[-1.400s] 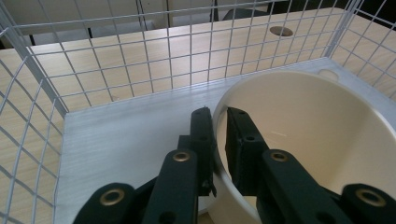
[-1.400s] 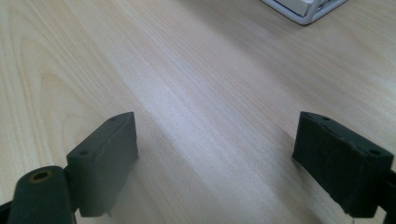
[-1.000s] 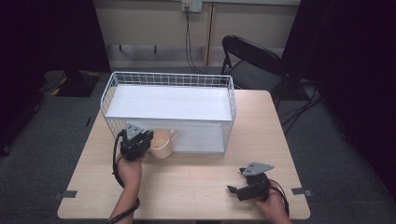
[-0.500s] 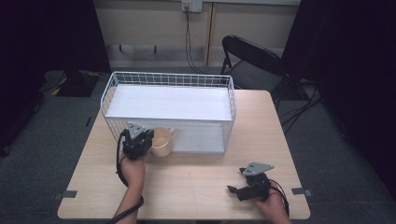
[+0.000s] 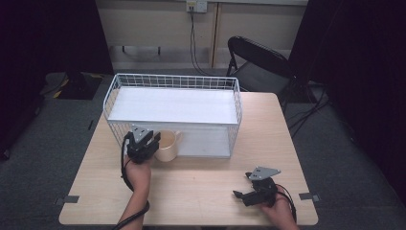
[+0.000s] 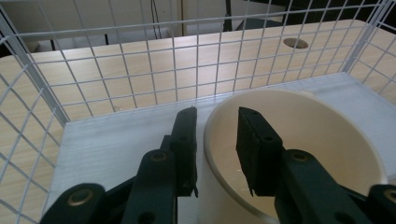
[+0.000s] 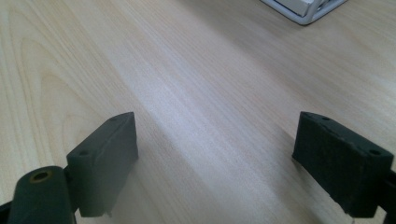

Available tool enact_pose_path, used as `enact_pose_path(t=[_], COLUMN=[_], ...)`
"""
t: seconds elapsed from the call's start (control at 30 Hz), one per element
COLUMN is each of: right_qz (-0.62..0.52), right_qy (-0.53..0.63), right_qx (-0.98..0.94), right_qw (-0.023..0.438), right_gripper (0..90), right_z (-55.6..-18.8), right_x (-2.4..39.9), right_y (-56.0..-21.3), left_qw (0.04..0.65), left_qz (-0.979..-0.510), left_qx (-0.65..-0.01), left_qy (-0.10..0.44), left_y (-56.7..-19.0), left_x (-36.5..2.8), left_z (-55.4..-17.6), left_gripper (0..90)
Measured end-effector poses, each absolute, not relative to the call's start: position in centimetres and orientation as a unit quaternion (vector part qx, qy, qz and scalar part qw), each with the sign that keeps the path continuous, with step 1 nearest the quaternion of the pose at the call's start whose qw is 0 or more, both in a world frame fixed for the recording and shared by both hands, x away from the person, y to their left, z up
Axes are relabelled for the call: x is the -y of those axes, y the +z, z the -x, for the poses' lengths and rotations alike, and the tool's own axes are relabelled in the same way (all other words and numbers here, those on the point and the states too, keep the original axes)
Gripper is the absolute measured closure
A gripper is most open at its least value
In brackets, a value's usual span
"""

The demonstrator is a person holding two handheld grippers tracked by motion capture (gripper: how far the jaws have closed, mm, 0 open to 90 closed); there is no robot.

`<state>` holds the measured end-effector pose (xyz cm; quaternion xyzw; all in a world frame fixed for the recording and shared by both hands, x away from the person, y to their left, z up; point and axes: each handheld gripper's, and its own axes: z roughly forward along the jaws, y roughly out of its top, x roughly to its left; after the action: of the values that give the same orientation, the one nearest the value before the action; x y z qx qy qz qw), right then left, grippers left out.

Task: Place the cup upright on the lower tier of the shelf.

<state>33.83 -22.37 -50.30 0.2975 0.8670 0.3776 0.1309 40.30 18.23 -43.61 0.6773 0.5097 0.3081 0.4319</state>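
Observation:
A cream cup stands upright on the white floor of the wire basket, at its front left. My left gripper reaches in from the left and straddles the cup's near wall. In the left gripper view one jaw is outside the cup and the other inside. The jaws of my left gripper have just been opening, and a gap shows on both sides of the rim. My right gripper rests low over bare wood at the front right. In its own view my right gripper stands wide open with nothing between the pads.
The basket's wire mesh walls in the cup at the back and left. A white board covers the basket's top. A black folding chair stands behind the table. A corner of the basket shows far ahead of the right gripper.

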Motion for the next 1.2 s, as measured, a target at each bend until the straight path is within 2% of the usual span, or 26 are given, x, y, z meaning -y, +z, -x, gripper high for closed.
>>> enact_pose_path(t=[0.33, 0.43, 0.47, 0.53, 0.67, 1.2], right_qz=[-0.298, -0.297, -0.297, -0.297, -0.298, -0.298], right_qy=[0.378, 0.378, 0.378, 0.378, 0.378, 0.378], right_qx=[-0.867, -0.867, -0.867, -0.867, -0.867, -0.867], right_qw=[0.131, 0.131, 0.131, 0.131, 0.131, 0.131], right_gripper=[13.0, 13.0, 13.0, 13.0, 13.0, 13.0], right_z=[-33.8, -33.8, -33.8, -33.8, -33.8, -33.8], right_x=[22.4, 22.4, 22.4, 22.4, 22.4, 22.4], right_y=[-50.3, -50.3, -50.3, -50.3, -50.3, -50.3], left_qw=[0.448, 0.449, 0.450, 0.449, 0.451, 0.456], left_qz=[-0.675, -0.676, -0.676, -0.684, -0.690, -0.706], left_qx=[-0.518, -0.520, -0.521, -0.513, -0.510, -0.484], left_qy=[0.275, 0.267, 0.262, 0.259, 0.246, 0.244], left_y=[-43.6, -43.5, -43.4, -43.3, -43.1, -42.0], left_x=[-18.5, -18.5, -18.6, -18.7, -18.9, -19.1], left_z=[-40.2, -40.2, -40.1, -39.9, -39.7, -38.2], left_gripper=[53.9, 45.5, 45.5, 37.9, 32.5, 28.1])
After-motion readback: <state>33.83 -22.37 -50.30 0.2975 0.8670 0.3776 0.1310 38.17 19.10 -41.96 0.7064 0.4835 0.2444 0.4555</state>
